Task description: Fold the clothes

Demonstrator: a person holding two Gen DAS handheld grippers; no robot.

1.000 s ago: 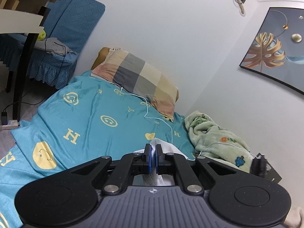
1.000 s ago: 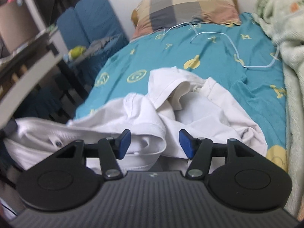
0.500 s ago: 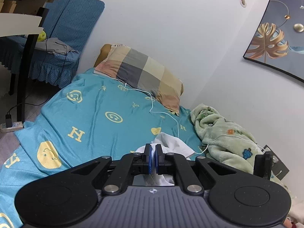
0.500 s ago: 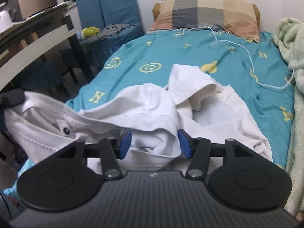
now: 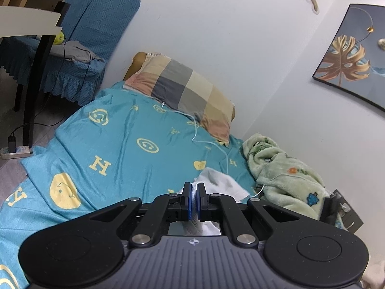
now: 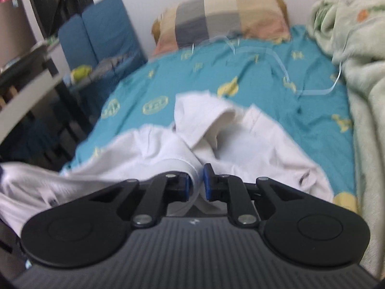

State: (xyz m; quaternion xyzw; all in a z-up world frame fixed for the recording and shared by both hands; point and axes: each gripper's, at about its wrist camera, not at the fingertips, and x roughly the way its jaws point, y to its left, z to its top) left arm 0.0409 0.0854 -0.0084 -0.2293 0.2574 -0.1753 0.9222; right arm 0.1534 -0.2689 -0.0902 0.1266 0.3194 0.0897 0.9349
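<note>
One white garment [image 6: 240, 149] lies crumpled on the near part of the bed [image 5: 125, 144], spread over the teal sheet and trailing off toward the left edge in the right wrist view. The right gripper [image 6: 197, 180] has just been closing, and a ridge of the white cloth now sits pinched between its blue pads, which stand slightly apart around the fabric. The left gripper [image 5: 194, 201] has its pads pressed together on a thin fold of the same white cloth, with more of the garment showing just beyond its tips. The sheet is printed with yellow smiley faces and letters; an "H" and an "N" can be read in the left wrist view. One checked pillow [image 5: 185, 91] rests at the head of the bed, one pale green fleece blanket [image 5: 284, 175] is bunched along the wall side, and one white cable [image 5: 209, 142] snakes from the pillow across the sheet. One framed leaf picture [image 5: 349, 57] hangs on the wall, and one blue-covered chair [image 5: 96, 31] stands beyond the bed.
</note>
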